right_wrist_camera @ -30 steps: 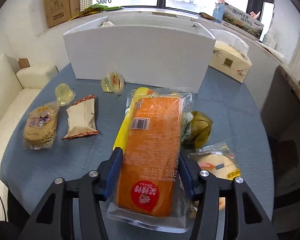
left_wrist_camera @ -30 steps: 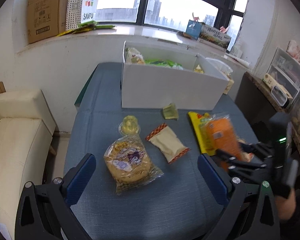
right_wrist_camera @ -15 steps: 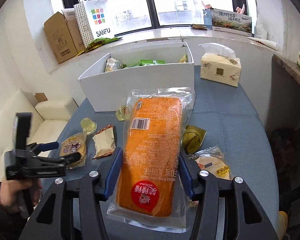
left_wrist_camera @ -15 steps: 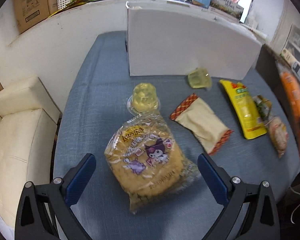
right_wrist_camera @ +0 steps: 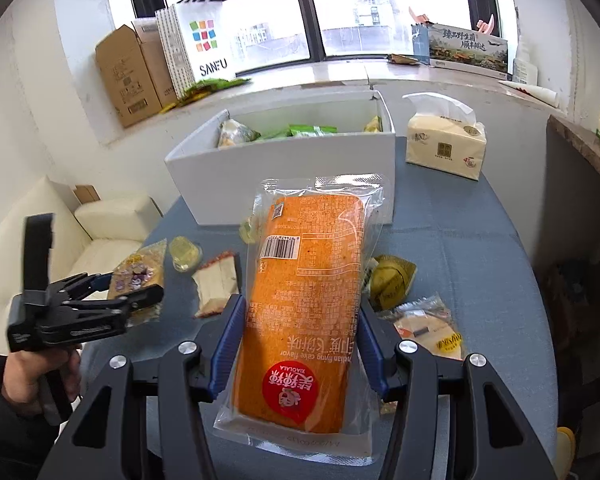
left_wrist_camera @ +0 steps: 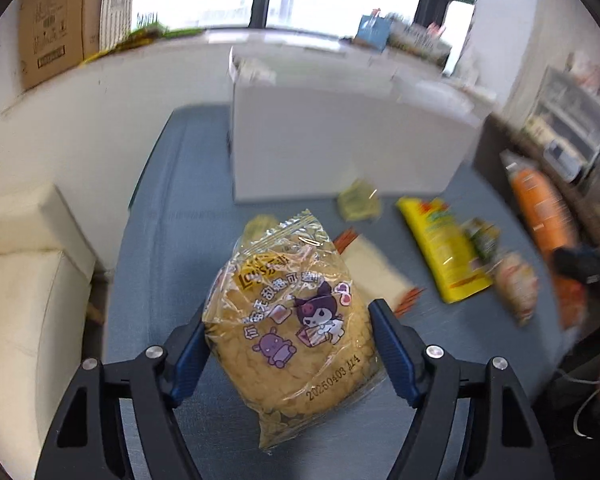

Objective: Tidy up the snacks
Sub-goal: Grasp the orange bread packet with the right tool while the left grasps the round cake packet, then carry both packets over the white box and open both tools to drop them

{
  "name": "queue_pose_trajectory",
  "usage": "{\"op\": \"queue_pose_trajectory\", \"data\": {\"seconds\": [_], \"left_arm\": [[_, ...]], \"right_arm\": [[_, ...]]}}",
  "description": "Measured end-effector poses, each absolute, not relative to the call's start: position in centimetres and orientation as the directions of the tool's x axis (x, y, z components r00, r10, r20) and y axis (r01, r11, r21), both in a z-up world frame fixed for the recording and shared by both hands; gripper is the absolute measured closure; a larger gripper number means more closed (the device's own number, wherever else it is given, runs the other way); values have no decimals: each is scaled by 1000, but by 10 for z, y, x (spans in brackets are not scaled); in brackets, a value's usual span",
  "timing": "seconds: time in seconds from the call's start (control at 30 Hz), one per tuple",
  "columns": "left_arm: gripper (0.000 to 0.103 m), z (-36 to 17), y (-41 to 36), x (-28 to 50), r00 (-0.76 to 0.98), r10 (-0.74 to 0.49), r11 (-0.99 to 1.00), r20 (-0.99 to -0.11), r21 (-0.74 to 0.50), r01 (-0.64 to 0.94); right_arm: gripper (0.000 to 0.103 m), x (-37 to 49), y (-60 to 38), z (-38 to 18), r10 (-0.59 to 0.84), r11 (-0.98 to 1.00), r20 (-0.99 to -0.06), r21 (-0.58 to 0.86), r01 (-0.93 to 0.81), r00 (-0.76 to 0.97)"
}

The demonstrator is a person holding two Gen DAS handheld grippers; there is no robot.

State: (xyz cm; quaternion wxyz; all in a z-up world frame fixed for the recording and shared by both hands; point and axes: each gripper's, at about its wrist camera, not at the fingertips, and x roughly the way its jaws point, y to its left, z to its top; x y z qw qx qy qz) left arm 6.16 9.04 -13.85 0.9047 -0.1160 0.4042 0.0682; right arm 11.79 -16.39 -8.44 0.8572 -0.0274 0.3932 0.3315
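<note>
The left tongs (left_wrist_camera: 288,346) have just been closing, and their blue pads now press both sides of a round cookie (left_wrist_camera: 290,332) in a clear bag printed with purple cartoon figures. The right tongs (right_wrist_camera: 300,344) grip a long orange cake (right_wrist_camera: 304,304) in clear wrap, barcode up, held above the blue table (right_wrist_camera: 460,240).

Straight ahead of both tongs stands the white box (right_wrist_camera: 284,176), with several packets already inside. Between the right tongs and the box lie a jelly cup (right_wrist_camera: 185,253), a beige packet with red ends (right_wrist_camera: 216,280), a green-gold wrapper (right_wrist_camera: 392,278) and a small flat cake (right_wrist_camera: 428,326). A tissue pack (right_wrist_camera: 444,144) sits right of the box.
</note>
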Motion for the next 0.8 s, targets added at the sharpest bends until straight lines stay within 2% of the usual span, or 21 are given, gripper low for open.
{"op": "queue_pose_trajectory", "data": {"seconds": [0.2,0.37,0.57,0.8], "left_arm": [[24,-76,97,79,769,-42,959,-637,-241,-148],[24,-26,103,129,822,-42,969,-567,-224,-105],[24,-6,115,209,815,-8,975,-579,-186,-122],[24,-22,122,267,777,34,981,-629,-129,-148]], "right_arm": [[45,140,-160,-62,609,749,-635,262,-609,476],[45,187,-145,-25,640,734,-574,261,-627,511],[45,267,-102,-9,667,711,-584,312,-630,463],[45,331,-61,-15,633,723,-648,301,-622,423]]}}
